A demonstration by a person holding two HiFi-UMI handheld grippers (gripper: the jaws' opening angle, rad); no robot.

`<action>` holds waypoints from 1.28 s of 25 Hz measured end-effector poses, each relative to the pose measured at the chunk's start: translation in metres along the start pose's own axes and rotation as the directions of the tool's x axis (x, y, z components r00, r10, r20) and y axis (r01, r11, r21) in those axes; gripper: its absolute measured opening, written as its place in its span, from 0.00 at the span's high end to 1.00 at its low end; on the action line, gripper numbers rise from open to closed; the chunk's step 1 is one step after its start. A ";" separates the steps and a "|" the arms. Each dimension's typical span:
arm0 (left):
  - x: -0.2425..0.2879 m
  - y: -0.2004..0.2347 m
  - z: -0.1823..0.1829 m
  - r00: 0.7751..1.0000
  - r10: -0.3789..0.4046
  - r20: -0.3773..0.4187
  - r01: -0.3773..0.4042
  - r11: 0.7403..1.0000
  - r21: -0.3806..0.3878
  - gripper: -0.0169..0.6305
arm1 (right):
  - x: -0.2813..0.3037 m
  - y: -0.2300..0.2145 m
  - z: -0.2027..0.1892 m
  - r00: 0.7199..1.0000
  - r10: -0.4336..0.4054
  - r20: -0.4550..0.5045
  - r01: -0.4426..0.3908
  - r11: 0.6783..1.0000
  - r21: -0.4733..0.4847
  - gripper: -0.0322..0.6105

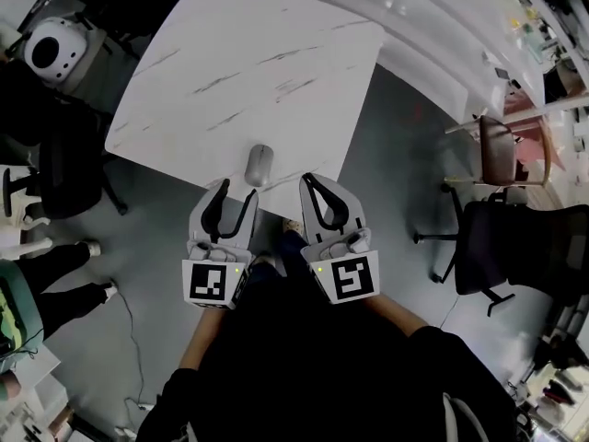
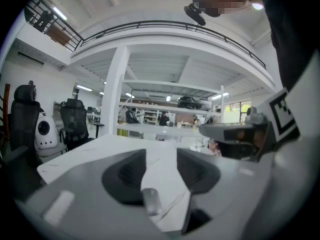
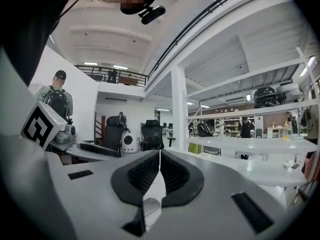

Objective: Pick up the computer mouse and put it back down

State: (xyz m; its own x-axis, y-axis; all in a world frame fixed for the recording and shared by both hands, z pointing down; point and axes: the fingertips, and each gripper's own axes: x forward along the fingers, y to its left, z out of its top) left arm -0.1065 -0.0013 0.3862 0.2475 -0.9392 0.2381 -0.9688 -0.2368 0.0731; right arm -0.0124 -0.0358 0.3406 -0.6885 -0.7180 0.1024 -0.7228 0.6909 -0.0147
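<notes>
A grey computer mouse [image 1: 259,165] lies on the white marble table [image 1: 239,63], close to its near edge. Both grippers hover just short of that edge, on my side of the mouse. My left gripper [image 1: 236,194] is to the mouse's lower left with its jaws open and nothing between them; in the left gripper view [image 2: 161,156] the mouse [image 2: 151,202] shows low through the gap. My right gripper [image 1: 306,181] is to the mouse's lower right with its jaws shut tip to tip and empty. In the right gripper view [image 3: 159,154] the mouse [image 3: 150,205] peeks out below the jaws.
A black office chair [image 1: 515,247] and a wooden chair [image 1: 497,150] stand to the right of the table. Another black chair [image 1: 55,168] and a white rounded device [image 1: 53,46] are at the left. A person's legs [image 1: 55,279] show at the left edge.
</notes>
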 end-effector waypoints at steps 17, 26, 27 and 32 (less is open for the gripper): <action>0.085 0.008 -0.072 0.974 -0.001 -0.225 -0.010 0.999 -0.046 0.61 | 0.046 -0.047 -0.060 0.992 0.069 -0.102 -0.060 0.995 0.084 0.92; 0.115 0.014 -0.130 0.908 -0.011 -0.419 -0.014 0.998 -0.056 0.52 | 0.056 -0.058 -0.085 0.988 0.054 -0.142 -0.042 0.995 0.091 0.92; 0.116 0.016 -0.136 0.899 -0.010 -0.438 -0.015 0.999 -0.052 0.51 | 0.058 -0.058 -0.086 0.988 0.055 -0.145 -0.042 0.995 0.090 0.92; 0.120 0.024 -0.165 0.853 0.003 -0.522 -0.026 0.999 -0.037 0.46 | 0.067 -0.060 -0.090 0.988 0.045 -0.148 -0.032 0.995 0.094 0.92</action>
State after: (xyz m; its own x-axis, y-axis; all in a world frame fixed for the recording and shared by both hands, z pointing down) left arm -0.0982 -0.0787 0.5768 0.2145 -0.6722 0.7086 -0.9739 -0.2025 0.1027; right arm -0.0098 -0.1179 0.4374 -0.7041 -0.6654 0.2480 -0.7030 0.7025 -0.1111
